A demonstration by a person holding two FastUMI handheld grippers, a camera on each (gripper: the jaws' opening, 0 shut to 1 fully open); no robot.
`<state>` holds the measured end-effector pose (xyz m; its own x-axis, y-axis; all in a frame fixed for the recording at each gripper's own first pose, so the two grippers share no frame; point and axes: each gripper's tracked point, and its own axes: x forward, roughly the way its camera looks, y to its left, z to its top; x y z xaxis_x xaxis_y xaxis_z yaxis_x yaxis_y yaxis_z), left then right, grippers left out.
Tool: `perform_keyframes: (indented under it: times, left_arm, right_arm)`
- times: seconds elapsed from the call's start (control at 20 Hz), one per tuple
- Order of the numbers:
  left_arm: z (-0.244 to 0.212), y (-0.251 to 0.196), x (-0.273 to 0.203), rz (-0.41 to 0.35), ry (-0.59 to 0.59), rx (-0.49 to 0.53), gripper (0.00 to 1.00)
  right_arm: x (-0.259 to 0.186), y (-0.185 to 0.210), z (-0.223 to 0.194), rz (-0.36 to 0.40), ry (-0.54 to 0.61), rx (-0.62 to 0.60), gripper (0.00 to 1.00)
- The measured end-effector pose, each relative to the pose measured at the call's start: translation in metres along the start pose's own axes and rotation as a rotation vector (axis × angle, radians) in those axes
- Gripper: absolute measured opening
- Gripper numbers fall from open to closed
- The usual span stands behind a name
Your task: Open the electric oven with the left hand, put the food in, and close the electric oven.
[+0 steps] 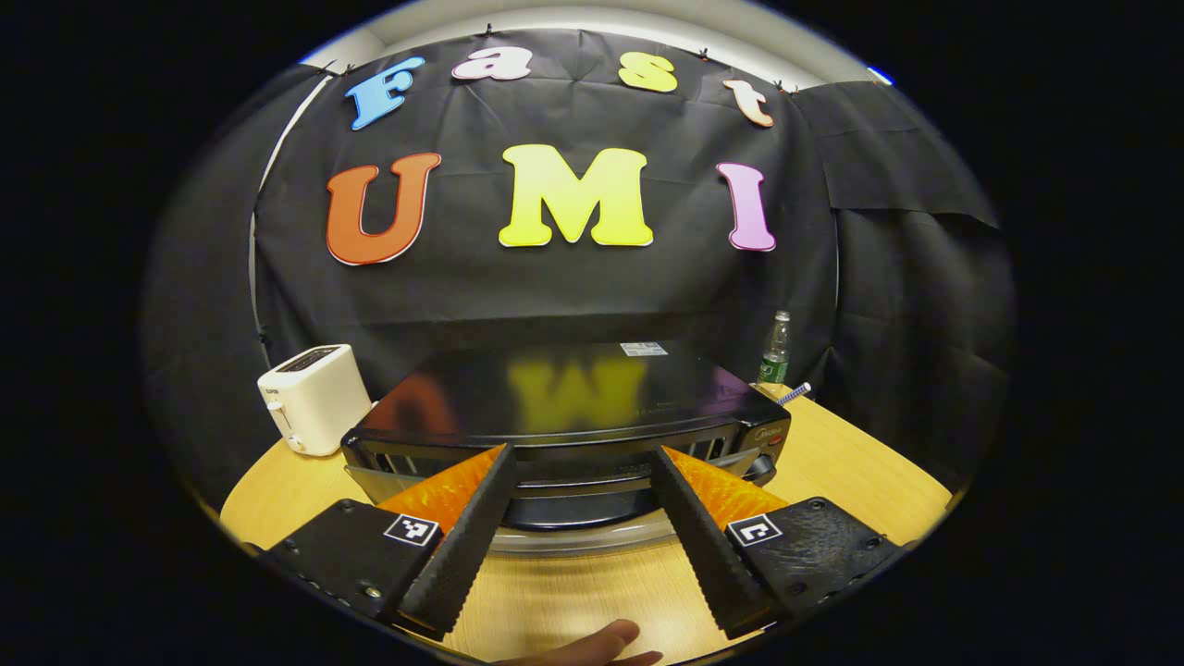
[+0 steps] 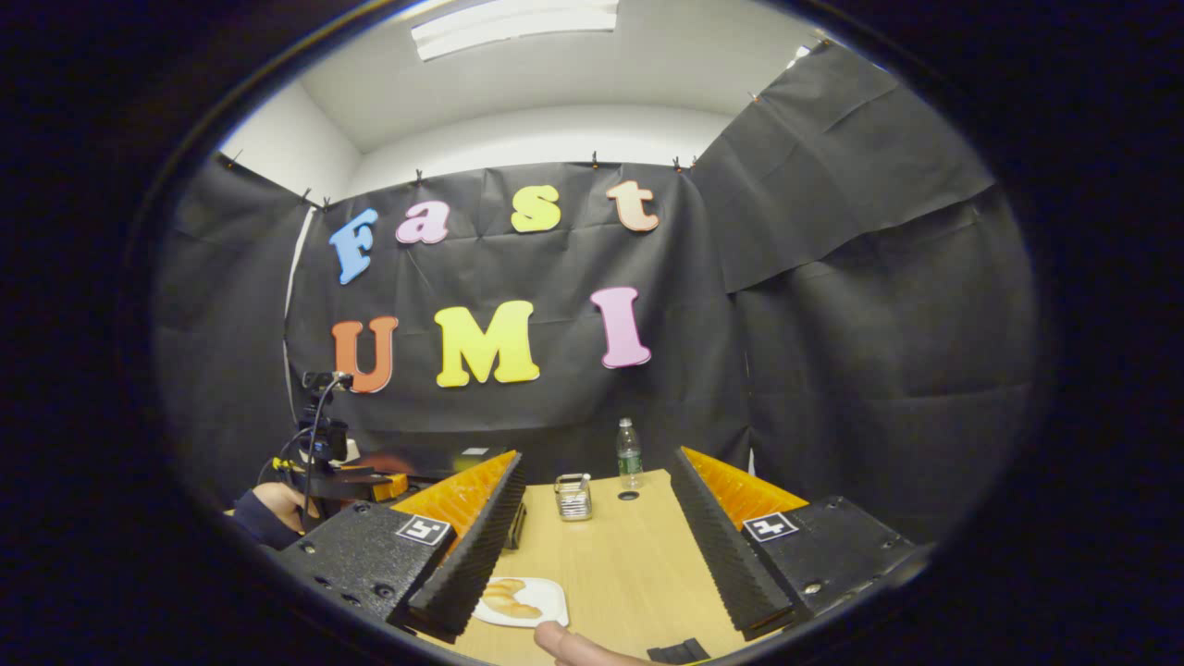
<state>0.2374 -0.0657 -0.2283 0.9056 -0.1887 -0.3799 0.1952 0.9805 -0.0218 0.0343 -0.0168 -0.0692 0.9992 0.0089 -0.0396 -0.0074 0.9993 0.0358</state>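
In the left gripper view the black electric oven (image 1: 573,398) stands on the wooden table (image 1: 851,462), straight ahead and close. My left gripper (image 1: 583,458) is open, its fingers spread to either side of the oven's upper front edge, above the bar-shaped door handle (image 1: 578,509). The door looks closed. In the right gripper view my right gripper (image 2: 597,461) is open and holds nothing. A white plate with pieces of bread (image 2: 520,601) lies on the table beside its left finger (image 2: 472,555). Farther left, a hand (image 2: 277,504) holds the other gripper by the oven's top (image 2: 467,455).
A white toaster (image 1: 314,398) stands left of the oven. A plastic bottle (image 1: 775,351) stands at the table's back edge; the right gripper view has that bottle (image 2: 629,453) beside a small metal rack (image 2: 573,497). A small black object (image 2: 680,652) lies near the front edge.
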Motion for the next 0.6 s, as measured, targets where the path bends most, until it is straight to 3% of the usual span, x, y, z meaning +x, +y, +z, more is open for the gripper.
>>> perform_keyframes:
  times: [0.6]
  left_arm:
    - [-0.049,-0.016,-0.058,0.037,0.025,0.044,0.98]
  right_arm:
    - [-0.016,0.021,-0.013,0.006,0.042,-0.016,0.96]
